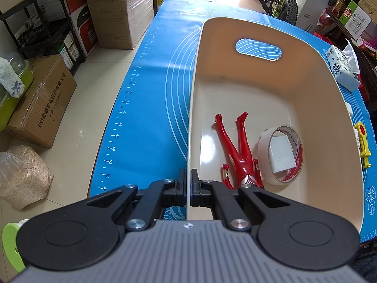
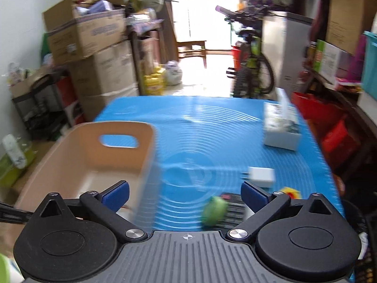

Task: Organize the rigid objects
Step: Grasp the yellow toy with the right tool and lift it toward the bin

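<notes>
A beige bin (image 1: 306, 75) stands on the blue mat (image 1: 146, 75). My left gripper (image 1: 188, 179) is shut on the bin's left wall. Inside lie a red action figure (image 1: 238, 151) and a tape roll (image 1: 280, 155) with a white block (image 1: 281, 153) in it. A yellow toy (image 1: 362, 141) lies right of the bin. My right gripper (image 2: 186, 194) is open and empty above the mat (image 2: 212, 127), right of the bin (image 2: 89, 155). A green toy (image 2: 213, 211), a black remote (image 2: 232, 208), a white charger (image 2: 261, 174) and the yellow toy (image 2: 291, 192) lie below it. The right view is blurred.
A tissue box (image 2: 281, 127) sits at the mat's far right, and shows in the left wrist view (image 1: 341, 68). Cardboard boxes (image 1: 42, 99) and a rack (image 1: 44, 21) stand on the floor left of the table. A bicycle (image 2: 252, 66) stands beyond the far edge.
</notes>
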Tool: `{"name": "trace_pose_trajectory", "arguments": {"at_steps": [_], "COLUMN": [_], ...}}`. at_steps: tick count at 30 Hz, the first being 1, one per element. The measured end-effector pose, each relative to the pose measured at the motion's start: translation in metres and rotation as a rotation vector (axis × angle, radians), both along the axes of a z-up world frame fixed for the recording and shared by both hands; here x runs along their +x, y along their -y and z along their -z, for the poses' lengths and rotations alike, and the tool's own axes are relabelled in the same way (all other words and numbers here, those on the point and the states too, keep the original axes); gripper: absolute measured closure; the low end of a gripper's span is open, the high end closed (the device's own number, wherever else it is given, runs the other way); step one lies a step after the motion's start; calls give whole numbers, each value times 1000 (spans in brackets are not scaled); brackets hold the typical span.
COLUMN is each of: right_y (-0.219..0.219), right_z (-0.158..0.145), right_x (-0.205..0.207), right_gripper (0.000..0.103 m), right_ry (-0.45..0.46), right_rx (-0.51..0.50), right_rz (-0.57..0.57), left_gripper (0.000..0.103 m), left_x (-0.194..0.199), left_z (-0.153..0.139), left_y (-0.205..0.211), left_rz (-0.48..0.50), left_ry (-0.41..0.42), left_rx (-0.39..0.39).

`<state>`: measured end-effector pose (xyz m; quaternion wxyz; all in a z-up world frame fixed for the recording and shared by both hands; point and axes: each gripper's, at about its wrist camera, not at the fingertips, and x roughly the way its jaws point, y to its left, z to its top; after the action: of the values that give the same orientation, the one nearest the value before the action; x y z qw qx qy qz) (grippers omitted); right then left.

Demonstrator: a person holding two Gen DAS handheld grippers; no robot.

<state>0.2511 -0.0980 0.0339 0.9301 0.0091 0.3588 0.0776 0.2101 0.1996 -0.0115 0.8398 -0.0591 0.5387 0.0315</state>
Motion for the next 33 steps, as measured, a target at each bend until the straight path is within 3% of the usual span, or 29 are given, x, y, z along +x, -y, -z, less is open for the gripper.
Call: {"name": "trace_pose_trajectory", "arguments": {"at_steps": [12,18,31,33], "right_y": [85,101,117,118], "right_z": [47,77,107,111], "right_x": [18,34,58,62], "right_gripper": [3,3,3,7], "right_ry": [-49,-121,-142,-149], "right_rx": [-152,-220,-251,-251], "right_rz": [108,77,114,113], "left_gripper": [99,99,99,100], "left_x": [0,0,1,1], "left_z": [-2,-2,-1,-1], "left_y": [-1,0,1,1], "left_rz": [-1,-1,1,1], "left_ry": [3,2,-3,-3], "left_rx": [4,10,26,29]}}
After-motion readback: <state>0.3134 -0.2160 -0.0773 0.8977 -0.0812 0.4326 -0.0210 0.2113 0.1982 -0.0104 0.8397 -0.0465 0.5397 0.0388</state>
